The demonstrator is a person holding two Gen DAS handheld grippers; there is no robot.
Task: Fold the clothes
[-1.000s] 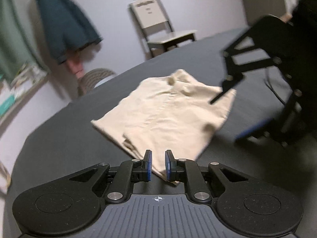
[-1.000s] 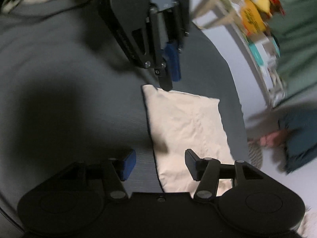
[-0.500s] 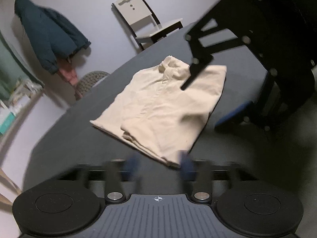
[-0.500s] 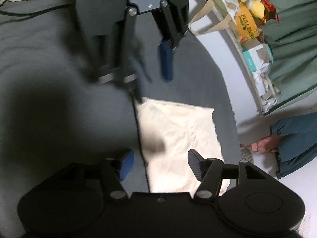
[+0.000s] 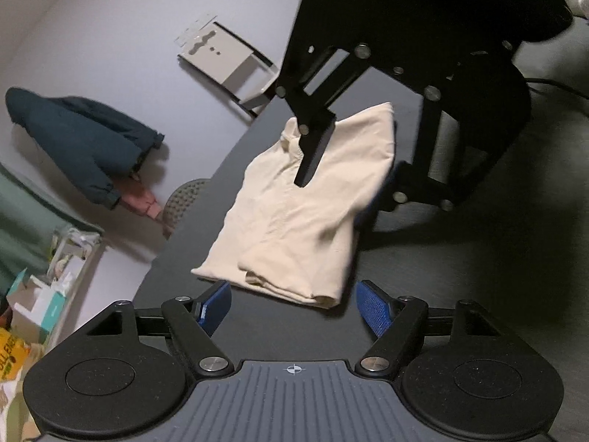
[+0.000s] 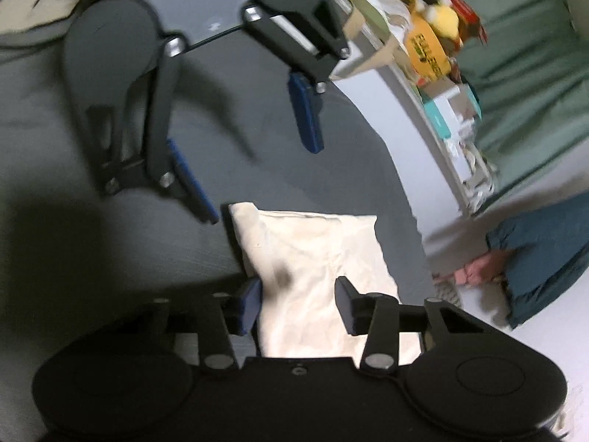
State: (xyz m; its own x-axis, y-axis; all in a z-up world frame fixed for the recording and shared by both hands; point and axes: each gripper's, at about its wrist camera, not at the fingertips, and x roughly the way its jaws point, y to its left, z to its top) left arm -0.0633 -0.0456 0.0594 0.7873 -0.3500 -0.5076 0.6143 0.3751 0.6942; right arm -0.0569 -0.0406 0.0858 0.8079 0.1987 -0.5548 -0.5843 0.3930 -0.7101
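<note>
currently folded cream garment point(image 5: 302, 213) lies flat just beyond spread left gripper point(image 5: 292, 307); right gripper point(image 6: 298, 304), fingers apart, hovers above it.

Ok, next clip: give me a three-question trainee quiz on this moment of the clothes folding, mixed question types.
1. True or false: the left gripper is clamped on the hem of the cream garment.
2. Multiple choice: in the right wrist view, where is the right gripper? A) open over one end of the folded garment B) shut beside the white chair C) gripping the dark blue jacket
3. Fill in: the garment lies folded on the dark ____ tabletop.

Key: 1 false, its fingers are spread and short of the cloth; 2 A; 3 grey.
</note>
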